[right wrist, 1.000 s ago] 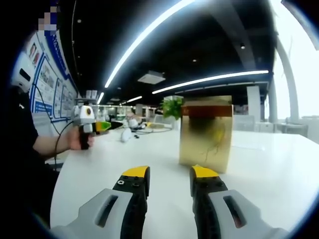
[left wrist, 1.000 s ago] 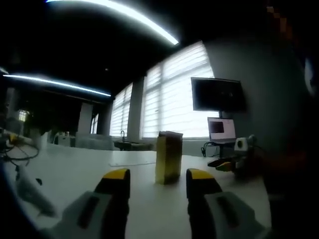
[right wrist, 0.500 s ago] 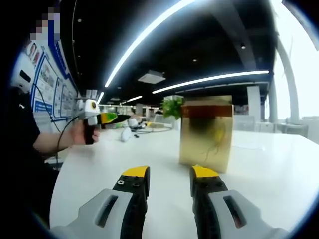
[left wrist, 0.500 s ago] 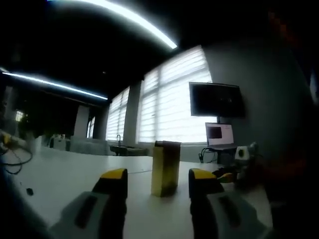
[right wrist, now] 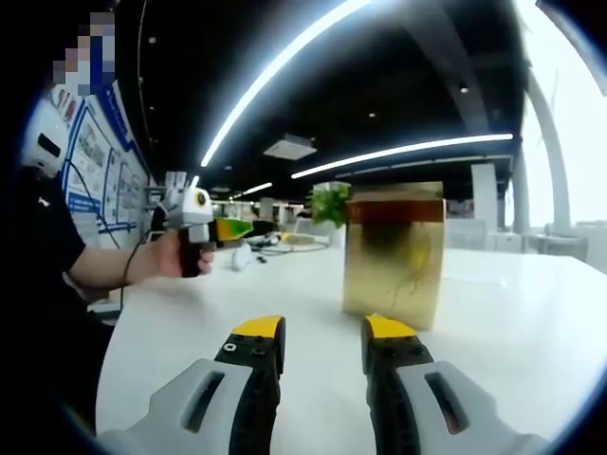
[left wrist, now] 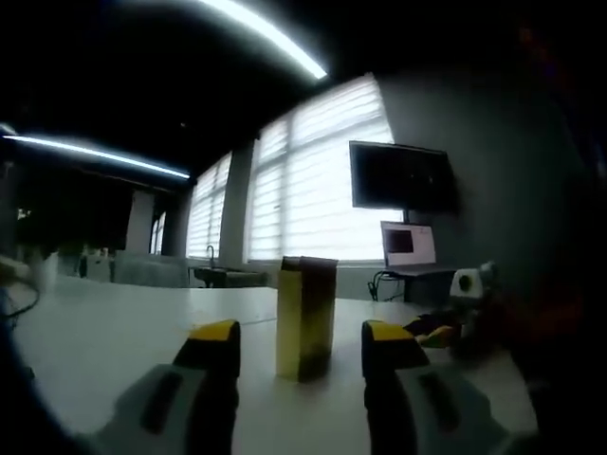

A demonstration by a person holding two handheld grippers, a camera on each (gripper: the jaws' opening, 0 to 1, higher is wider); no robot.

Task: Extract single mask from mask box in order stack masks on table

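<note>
Mask boxes: one gold mask box [right wrist: 394, 254] is standing upright on the white table [right wrist: 531, 313]; in the left gripper view the same mask box [left wrist: 305, 317] is showing as a tall narrow carton, far beyond the jaws and lined up with the gap between them
Masks: none is lying out on the table where the views are reaching
Grippers: two, each with yellow-tipped grey jaws
Left gripper [left wrist: 302, 336]: its jaws are standing well apart, gripping nothing and touching nothing; in the right gripper view a hand [right wrist: 186, 256] is holding this left gripper [right wrist: 229, 230] up on the left, well apart from the box
Right gripper [right wrist: 322, 334]: its jaws are gaping a moderate way apart, carrying nothing, with the box just beyond the right tip; I cannot tell whether that tip is touching it
Screens: one dark wall monitor [left wrist: 398, 176] is hanging far right, and one lit laptop [left wrist: 408, 246] is sitting below it
Plant: one green plant [right wrist: 327, 202] is standing far behind the box
</note>
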